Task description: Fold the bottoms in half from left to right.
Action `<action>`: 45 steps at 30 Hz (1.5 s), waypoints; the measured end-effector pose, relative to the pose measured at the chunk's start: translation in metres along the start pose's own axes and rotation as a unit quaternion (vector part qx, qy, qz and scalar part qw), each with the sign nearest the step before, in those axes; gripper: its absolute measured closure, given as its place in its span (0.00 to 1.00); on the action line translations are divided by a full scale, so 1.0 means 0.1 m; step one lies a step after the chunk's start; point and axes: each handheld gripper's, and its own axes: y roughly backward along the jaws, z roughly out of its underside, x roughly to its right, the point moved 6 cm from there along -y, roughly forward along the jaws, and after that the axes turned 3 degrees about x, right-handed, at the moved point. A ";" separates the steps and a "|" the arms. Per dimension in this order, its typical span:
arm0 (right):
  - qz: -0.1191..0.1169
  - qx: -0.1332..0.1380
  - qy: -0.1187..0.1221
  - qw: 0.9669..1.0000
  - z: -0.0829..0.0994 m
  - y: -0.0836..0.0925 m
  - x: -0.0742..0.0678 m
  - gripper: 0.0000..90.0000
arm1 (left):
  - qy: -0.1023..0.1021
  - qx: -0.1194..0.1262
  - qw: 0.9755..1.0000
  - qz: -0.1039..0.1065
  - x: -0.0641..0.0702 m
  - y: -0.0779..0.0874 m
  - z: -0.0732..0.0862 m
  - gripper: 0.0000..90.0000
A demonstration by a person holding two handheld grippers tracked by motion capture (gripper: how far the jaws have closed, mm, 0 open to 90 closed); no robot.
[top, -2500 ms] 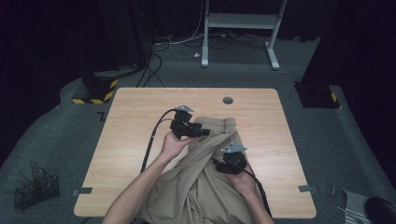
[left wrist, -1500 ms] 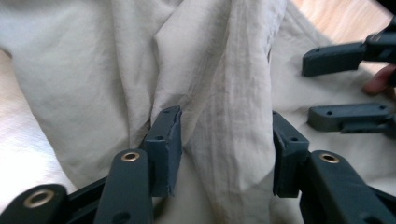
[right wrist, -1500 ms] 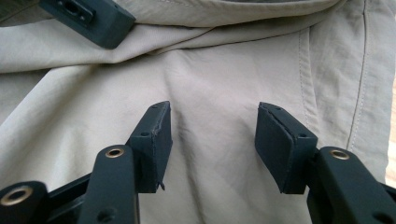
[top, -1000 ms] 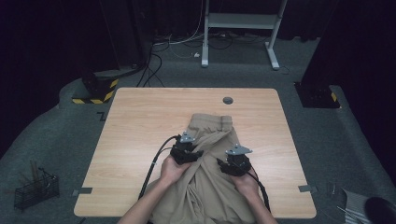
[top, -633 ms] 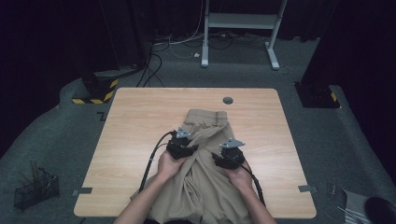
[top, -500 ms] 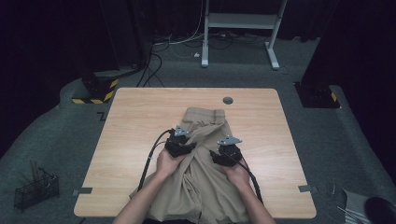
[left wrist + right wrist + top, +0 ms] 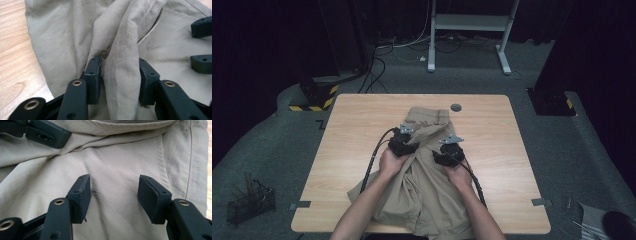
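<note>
Taking the wooden table (image 7: 347, 150) as the landmark, a wire basket (image 7: 249, 202) holding a few sticks sits on the grey floor off its near left corner, and a black block with yellow stripes (image 7: 314, 95) stands on the floor just beyond its far left corner. A pair of beige trousers (image 7: 422, 200) lies on the table's middle strip, waistband toward the far edge and the legs bunched up and spilling over the near edge between the person's forearms. On the left half of the cloth, the left gripper (image 7: 403, 144) rests near the table's centre, its cable looping off toward the left and then back to the near edge. In the left gripper view, its jaws are clamped on a raised fold of the trousers (image 7: 120, 75), with both pads pressed against the gathered cloth and bare table wood visible to the left of it. Just to the right, also near the table's centre, the right gripper (image 7: 447, 152) lies on the cloth, close beside the left one but apart from it. In the right gripper view, its jaws stand apart over flat cloth (image 7: 117, 170), with nothing pinched between them. A small dark round disc (image 7: 456, 107) lies on the table near its far edge, just right of the waistband.
</note>
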 end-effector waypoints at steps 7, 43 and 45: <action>-0.006 -0.008 0.000 1.000 -0.04 -0.03 0.02 0.48 | 0.001 -0.010 1.000 -0.005 0.00 0.16 -0.05 0.55; -0.005 0.001 -0.001 1.000 0.38 0.47 -0.01 0.56 | 0.052 0.022 0.997 -0.053 -0.37 0.62 0.55 0.70; -0.003 0.000 -0.003 1.000 0.35 0.44 -0.01 0.56 | 0.054 0.020 0.997 -0.057 -0.41 0.61 0.54 0.79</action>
